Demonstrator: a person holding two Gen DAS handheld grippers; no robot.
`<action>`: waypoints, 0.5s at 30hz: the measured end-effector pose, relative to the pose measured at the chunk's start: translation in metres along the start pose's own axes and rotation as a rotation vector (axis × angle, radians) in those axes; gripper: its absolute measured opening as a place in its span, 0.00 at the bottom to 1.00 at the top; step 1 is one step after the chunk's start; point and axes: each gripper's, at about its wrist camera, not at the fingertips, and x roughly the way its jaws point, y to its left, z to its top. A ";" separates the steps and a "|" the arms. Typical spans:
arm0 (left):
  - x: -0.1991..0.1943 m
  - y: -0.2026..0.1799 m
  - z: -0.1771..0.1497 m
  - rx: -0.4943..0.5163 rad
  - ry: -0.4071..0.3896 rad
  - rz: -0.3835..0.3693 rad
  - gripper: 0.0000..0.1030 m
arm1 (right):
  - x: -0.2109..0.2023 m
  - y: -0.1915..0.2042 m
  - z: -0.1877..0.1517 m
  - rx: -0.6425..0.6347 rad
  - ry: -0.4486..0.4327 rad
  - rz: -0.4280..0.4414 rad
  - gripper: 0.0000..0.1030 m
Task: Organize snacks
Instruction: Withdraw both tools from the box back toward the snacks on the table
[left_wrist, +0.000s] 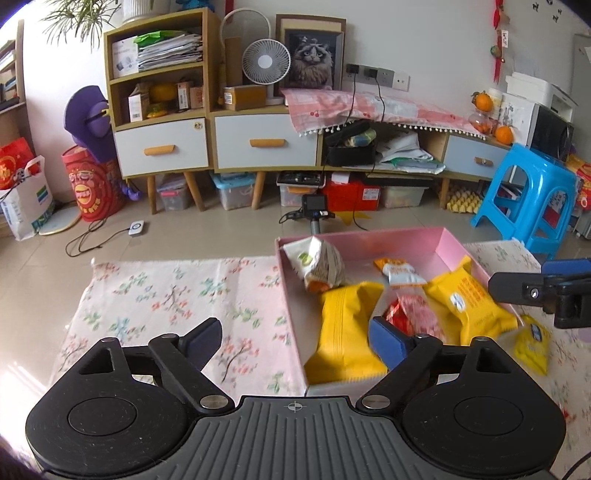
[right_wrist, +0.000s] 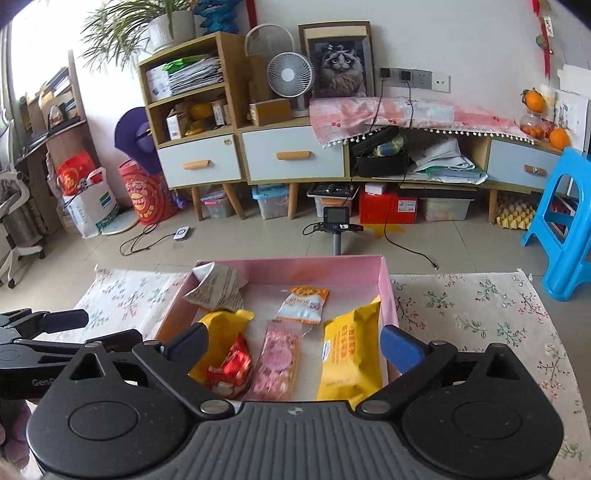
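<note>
The pink box (right_wrist: 386, 291) sits on the floral cloth (right_wrist: 480, 314), its open top facing up, filling the middle of the right wrist view. Inside it, at 11 o'clock, a white paper-wrapped packet (right_wrist: 218, 291) leans in the far left corner. An orange-and-white sachet (right_wrist: 303, 304) lies near the box's centre. At 7 o'clock a yellow packet (right_wrist: 221, 332) lies partly under a red wrapped sweet (right_wrist: 231, 367); just beside these, a clear pink candy bag (right_wrist: 277, 363) points toward the near wall. At 4 o'clock a second yellow packet (right_wrist: 351, 354) lies along the right wall.

In the left wrist view, a small yellow sachet (left_wrist: 532, 343) lies on the cloth outside the box, at 3 o'clock from it.

The right gripper (right_wrist: 295, 347) hangs over the near edge of the box with its jaws spread wide and nothing between the pads. The left gripper (left_wrist: 299, 339) hangs over the box's left wall, jaws likewise wide apart and empty.

Beyond the cloth, at 12 o'clock, a small camera on a pole (right_wrist: 335, 218) stands on the tiled floor before a wooden drawer cabinet (right_wrist: 291, 155). A blue plastic stool (right_wrist: 565, 221) stands at 2 o'clock.
</note>
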 end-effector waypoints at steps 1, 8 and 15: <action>-0.004 0.002 -0.003 0.003 0.004 -0.001 0.86 | -0.003 0.003 -0.002 -0.008 0.003 0.004 0.88; -0.027 0.013 -0.024 -0.001 0.026 -0.007 0.90 | -0.021 0.021 -0.020 -0.061 0.028 0.034 0.90; -0.046 0.019 -0.045 0.001 0.032 -0.027 0.92 | -0.032 0.032 -0.044 -0.078 0.046 0.049 0.90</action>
